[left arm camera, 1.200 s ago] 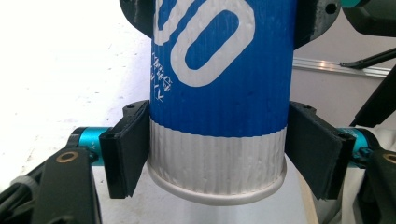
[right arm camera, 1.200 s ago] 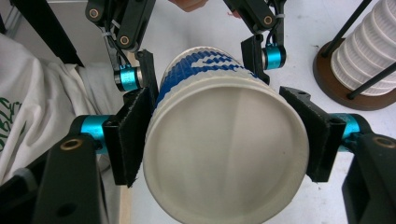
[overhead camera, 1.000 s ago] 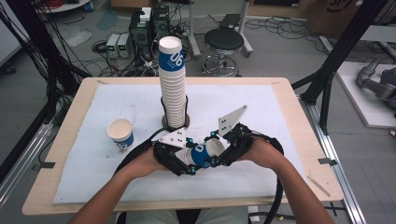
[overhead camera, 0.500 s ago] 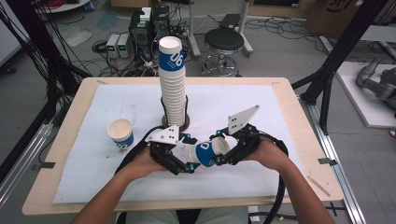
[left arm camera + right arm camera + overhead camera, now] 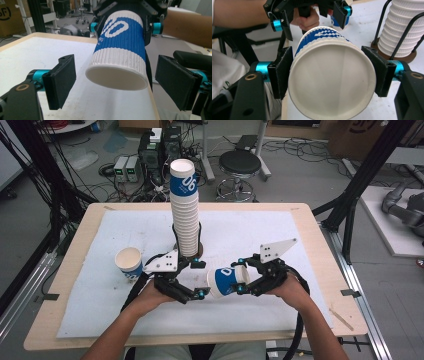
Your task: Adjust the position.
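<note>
Since a moment ago my left gripper (image 5: pixel 200 279) has just been opening off the paper cup (image 5: pixel 226 281); my right gripper (image 5: pixel 240 276) clamps it near the table's (image 5: pixel 310 240) front edge. Handover done, placing remains.

Lab: electronics boxes (image 5: pixel 127 167), tangled cables (image 5: pixel 60 195) on floor, black frame struts (image 5: pixel 367 172), stool (image 5: pixel 240 165).

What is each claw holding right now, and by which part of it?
The right claw clamps a blue-and-white paper cup across its rim end. The left claw has just been opening; its pads stand clear of the cup's base, holding nothing.
</note>
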{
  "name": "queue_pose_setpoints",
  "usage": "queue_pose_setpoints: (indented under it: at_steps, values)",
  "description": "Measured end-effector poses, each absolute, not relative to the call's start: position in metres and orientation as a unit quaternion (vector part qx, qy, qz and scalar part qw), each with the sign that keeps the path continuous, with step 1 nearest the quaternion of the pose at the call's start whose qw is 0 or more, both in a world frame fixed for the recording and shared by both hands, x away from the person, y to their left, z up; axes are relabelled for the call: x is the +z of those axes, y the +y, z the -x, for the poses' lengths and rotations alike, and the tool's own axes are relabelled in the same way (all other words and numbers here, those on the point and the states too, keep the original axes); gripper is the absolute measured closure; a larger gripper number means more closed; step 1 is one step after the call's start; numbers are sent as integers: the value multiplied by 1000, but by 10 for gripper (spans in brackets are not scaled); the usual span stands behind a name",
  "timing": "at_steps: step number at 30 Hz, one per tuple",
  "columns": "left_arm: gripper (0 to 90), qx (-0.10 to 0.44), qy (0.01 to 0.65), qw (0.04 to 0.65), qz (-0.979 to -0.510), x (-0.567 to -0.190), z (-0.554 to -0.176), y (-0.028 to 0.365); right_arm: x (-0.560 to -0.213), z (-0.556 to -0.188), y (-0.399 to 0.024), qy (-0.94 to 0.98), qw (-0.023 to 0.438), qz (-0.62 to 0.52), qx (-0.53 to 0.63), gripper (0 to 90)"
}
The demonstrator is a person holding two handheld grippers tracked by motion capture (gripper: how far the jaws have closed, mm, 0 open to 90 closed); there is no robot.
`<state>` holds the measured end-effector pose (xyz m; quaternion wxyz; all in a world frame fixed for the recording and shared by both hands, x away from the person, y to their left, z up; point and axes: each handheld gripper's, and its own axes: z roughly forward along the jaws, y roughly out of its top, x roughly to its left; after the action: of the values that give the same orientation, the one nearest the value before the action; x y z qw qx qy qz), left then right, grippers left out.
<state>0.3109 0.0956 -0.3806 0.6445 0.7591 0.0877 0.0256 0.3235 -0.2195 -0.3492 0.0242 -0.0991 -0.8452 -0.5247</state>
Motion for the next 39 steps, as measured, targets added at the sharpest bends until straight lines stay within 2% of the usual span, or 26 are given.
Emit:
queue_pose_setpoints:
  at_steps: [17,32,39]
  values:
    - [158,6,79,658,-749,-387,-310,85,-373,-322,-227,-782,70,113,-609,296]
    - [155,-6,83,652,-753,-395,-311,77,-374,-324,-228,-768,78,119,-625,298]
    - [212,3,70,653,-754,-392,-311,80,-375,-324,-228,-770,80,120,-622,305]
